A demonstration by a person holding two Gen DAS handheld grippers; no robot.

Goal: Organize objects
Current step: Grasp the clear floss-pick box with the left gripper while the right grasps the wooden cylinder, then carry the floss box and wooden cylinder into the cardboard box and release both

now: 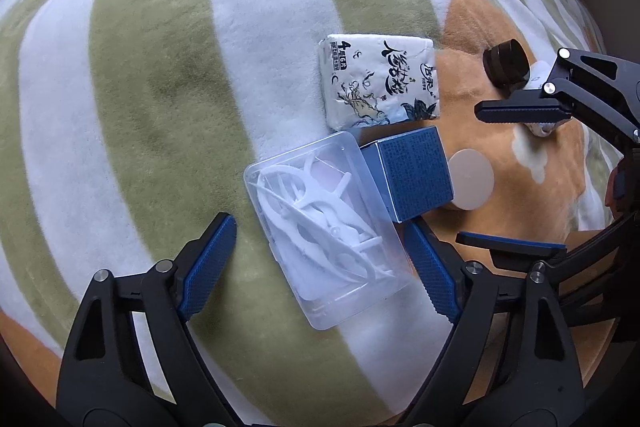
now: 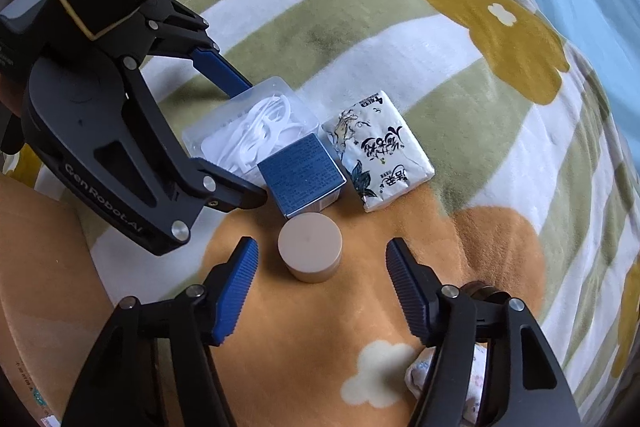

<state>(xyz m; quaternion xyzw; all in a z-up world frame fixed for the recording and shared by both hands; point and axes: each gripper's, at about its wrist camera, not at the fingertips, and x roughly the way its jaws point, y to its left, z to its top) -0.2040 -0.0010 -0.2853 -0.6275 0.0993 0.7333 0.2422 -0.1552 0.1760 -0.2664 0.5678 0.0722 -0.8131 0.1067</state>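
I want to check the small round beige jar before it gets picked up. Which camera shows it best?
The right wrist view: the round jar stands whole and unblocked between that open gripper's fingers, lid and side both visible. The left wrist view shows only its lid as a pale disc, partly hidden behind the blue box.

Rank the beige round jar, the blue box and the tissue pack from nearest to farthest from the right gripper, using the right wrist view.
From the right gripper:
1. Beige round jar, between the open fingers, untouched.
2. Blue box, just behind the jar, slightly left.
3. Tissue pack, farthest, back and to the right on the blanket.
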